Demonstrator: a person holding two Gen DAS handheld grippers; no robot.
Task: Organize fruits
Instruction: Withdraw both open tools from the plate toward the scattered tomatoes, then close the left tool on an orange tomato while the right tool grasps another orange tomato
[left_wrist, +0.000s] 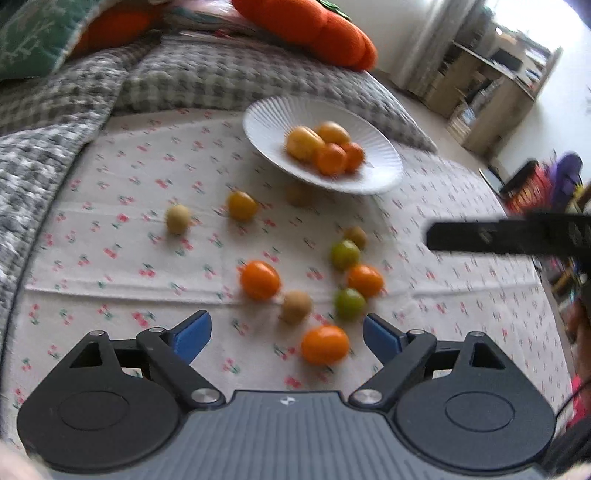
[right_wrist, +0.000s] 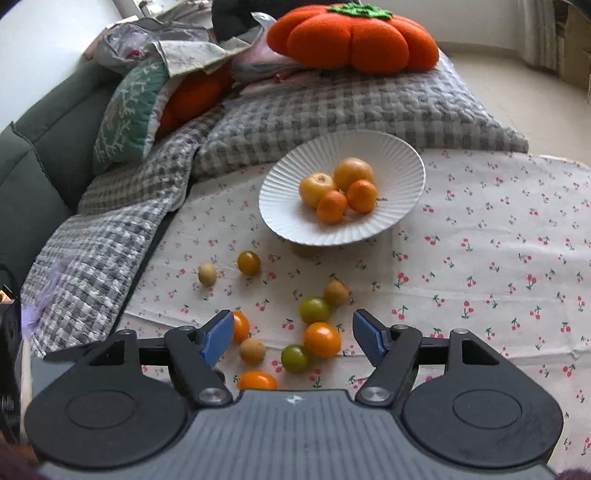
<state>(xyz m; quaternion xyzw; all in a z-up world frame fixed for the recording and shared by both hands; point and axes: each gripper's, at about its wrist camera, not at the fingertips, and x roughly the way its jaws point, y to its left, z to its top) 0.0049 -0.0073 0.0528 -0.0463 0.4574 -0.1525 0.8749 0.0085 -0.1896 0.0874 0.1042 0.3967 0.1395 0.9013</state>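
Your left claw (left_wrist: 286, 334) gapes wide, empty, above small loose orange, green and tan fruits (right_wrist: 321, 339) | your right claw (right_wrist: 291, 334) stands open, empty, over them | ribbed white ceramic plate (right_wrist: 399, 155) holds four on cherry-print cloth (right_wrist: 480, 258).

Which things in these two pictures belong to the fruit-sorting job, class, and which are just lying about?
Part of the job:
- white ribbed bowl, already holding four fruits
- loose fruits on the cloth, such as an orange one and a green one
- left gripper and right gripper, both open and empty

Just lying about:
- orange pumpkin cushion
- grey checked blanket
- green patterned pillow
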